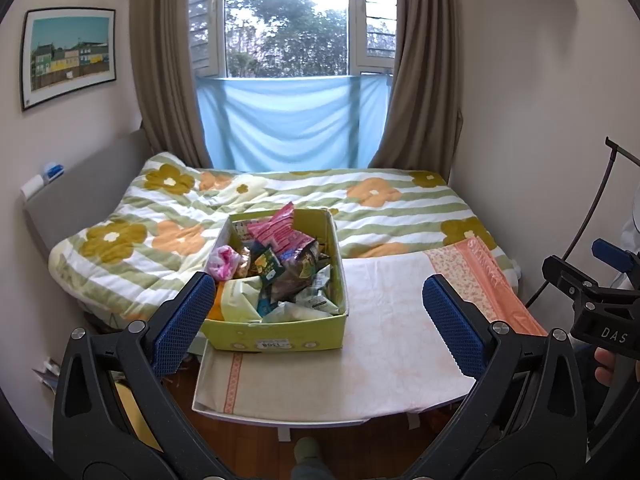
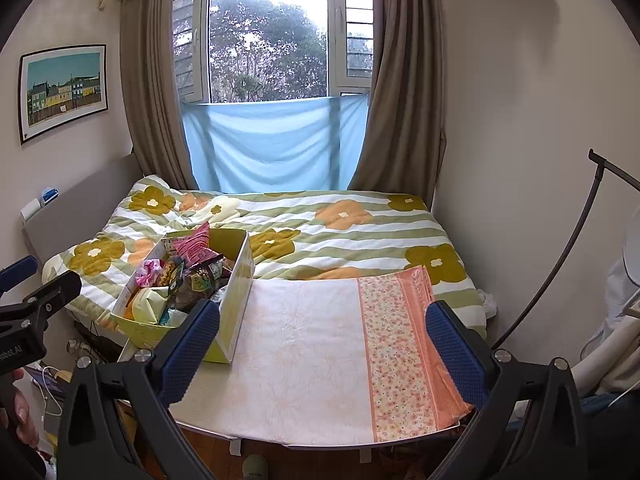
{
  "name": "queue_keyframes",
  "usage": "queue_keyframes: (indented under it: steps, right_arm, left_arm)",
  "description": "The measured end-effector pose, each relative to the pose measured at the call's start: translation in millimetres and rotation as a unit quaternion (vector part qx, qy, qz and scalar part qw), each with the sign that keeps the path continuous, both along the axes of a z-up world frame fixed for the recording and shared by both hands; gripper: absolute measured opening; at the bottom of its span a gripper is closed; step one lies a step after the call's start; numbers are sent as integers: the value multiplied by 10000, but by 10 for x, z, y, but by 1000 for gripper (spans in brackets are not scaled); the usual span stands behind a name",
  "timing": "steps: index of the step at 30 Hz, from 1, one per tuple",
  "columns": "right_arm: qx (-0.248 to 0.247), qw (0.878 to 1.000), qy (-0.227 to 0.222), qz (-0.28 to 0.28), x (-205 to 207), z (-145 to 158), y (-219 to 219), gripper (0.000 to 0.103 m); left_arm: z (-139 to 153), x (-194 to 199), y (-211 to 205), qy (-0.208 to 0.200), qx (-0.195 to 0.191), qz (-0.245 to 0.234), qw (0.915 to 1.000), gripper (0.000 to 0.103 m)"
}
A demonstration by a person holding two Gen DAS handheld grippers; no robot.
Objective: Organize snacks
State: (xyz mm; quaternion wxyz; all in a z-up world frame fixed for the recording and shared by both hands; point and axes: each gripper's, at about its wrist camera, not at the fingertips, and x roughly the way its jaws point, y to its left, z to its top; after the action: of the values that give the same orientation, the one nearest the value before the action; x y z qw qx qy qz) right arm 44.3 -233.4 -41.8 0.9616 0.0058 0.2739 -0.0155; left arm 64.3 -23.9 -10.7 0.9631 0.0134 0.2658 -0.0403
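Observation:
A yellow-green cardboard box (image 1: 276,336) full of mixed snack packets (image 1: 276,264) stands on the left part of a small table covered with a pale floral cloth (image 1: 384,328). It also shows in the right wrist view (image 2: 236,292), with a pink packet (image 2: 196,250) sticking up. My left gripper (image 1: 320,320) is open and empty, held back from the table in front of the box. My right gripper (image 2: 320,336) is open and empty, held in front of the bare cloth (image 2: 312,340) right of the box.
A bed with a flowered striped quilt (image 1: 380,208) lies behind the table, under a curtained window (image 1: 288,20). Walls close in on both sides. A black curved stand (image 2: 560,256) rises at right. Clutter and cables (image 2: 52,380) lie on the floor at left.

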Motion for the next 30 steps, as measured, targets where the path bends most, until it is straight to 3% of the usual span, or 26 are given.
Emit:
queue_keyframes:
  steps: [30]
  right_arm:
    - [19,10000,51,-52,15,-49,-30,102]
  left_arm:
    - [-17,-9,41,-66,20,4,10000,103]
